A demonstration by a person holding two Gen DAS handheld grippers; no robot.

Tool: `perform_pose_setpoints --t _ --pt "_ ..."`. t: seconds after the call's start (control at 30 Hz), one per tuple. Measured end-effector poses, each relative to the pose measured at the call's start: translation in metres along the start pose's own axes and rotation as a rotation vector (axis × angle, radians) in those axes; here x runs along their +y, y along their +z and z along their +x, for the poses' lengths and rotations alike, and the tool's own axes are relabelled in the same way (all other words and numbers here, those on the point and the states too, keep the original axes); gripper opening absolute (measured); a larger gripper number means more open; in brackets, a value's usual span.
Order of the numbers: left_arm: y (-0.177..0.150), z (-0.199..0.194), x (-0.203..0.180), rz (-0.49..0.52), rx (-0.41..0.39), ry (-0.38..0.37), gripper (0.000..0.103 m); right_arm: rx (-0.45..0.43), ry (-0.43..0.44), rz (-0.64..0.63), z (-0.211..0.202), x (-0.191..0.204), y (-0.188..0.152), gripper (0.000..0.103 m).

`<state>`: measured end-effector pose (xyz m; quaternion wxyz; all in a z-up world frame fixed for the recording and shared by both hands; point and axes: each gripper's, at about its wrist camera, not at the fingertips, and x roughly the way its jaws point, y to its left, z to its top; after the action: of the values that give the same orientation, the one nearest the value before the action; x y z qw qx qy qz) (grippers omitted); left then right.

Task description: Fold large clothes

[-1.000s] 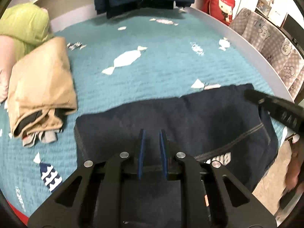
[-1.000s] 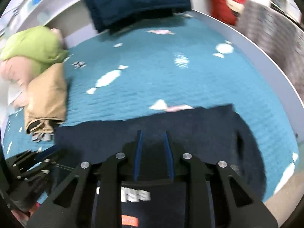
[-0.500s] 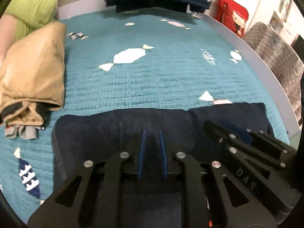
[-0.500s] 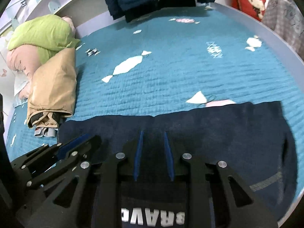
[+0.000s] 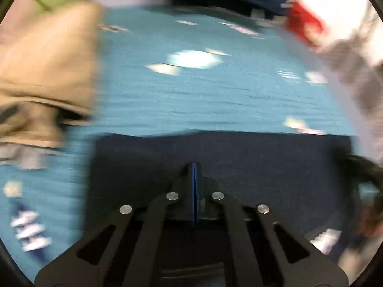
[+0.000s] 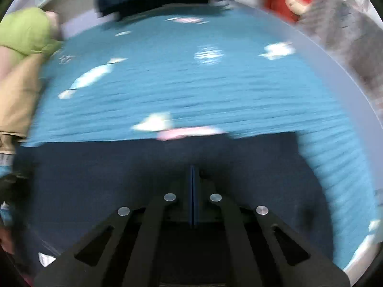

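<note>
Navy folded garment (image 5: 239, 157) lies flat on the teal bedspread (image 5: 215, 95), directly beneath both tools. Left gripper (image 5: 194, 167) and right gripper (image 6: 193, 169) have just clenched, pads meeting, nothing visibly between them.

Navy garment (image 5: 239, 157), candy-patterned teal bedspread (image 5: 215, 100)
</note>
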<state>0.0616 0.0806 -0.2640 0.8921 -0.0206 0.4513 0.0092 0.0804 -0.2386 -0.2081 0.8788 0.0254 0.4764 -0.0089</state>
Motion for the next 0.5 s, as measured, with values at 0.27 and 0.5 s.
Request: perform_pose_setpoints --t 0.27,0.5 --pt "-0.003 -0.019 0.045 -0.098 0.031 0.001 0.003 -0.009 0.129 0.067 -0.037 0.017 -0.009 0.006" --pt "-0.019 -0.054 -0.030 -0.029 0.037 -0.298 0.003 0.066 0.384 -0.091 -0.049 0.109 -0.049 0.006"
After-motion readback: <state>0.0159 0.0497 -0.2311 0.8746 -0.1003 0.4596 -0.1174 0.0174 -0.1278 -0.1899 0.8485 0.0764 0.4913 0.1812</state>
